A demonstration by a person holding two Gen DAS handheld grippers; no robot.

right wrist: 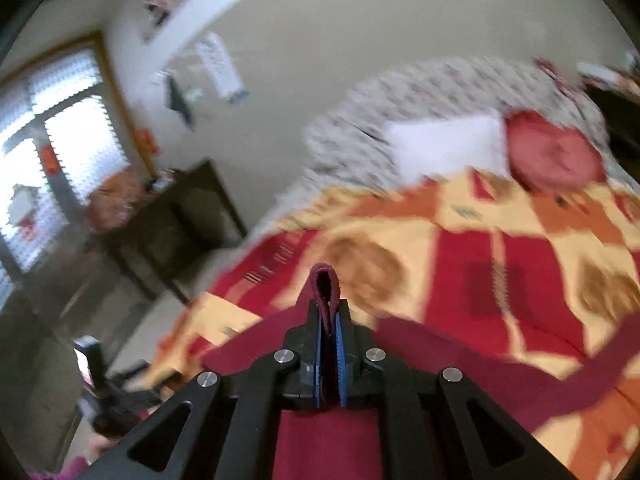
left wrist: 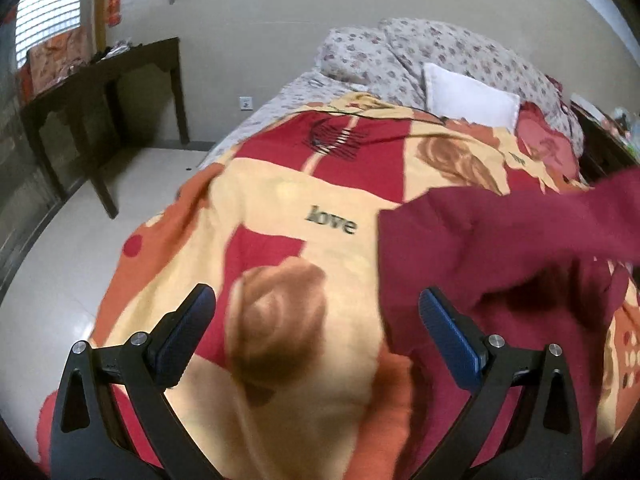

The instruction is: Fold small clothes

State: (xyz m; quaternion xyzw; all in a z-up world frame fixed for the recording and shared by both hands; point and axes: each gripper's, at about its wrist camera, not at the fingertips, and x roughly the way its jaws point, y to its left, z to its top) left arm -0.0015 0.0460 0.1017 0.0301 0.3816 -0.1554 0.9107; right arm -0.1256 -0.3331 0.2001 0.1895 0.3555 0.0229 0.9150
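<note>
The right hand-held gripper (right wrist: 329, 322) is clamped on a fold of the maroon garment (left wrist: 480, 240), which is lifted partly off the patterned bedspread (left wrist: 280, 200) at its right side. The left hand-held gripper (left wrist: 316, 308) hovers wide apart and empty above the bedspread, just left of the garment.

Maroon garment (left wrist: 500, 240) at right, red, cream and orange rose-print bedspread (left wrist: 280, 208) lettered "love", far floral-sprigged grey quilt (left wrist: 420, 48), white pillow (left wrist: 468, 96), dark brown table (left wrist: 104, 92) left, blue-padded black gripper fingers (left wrist: 448, 332).
</note>
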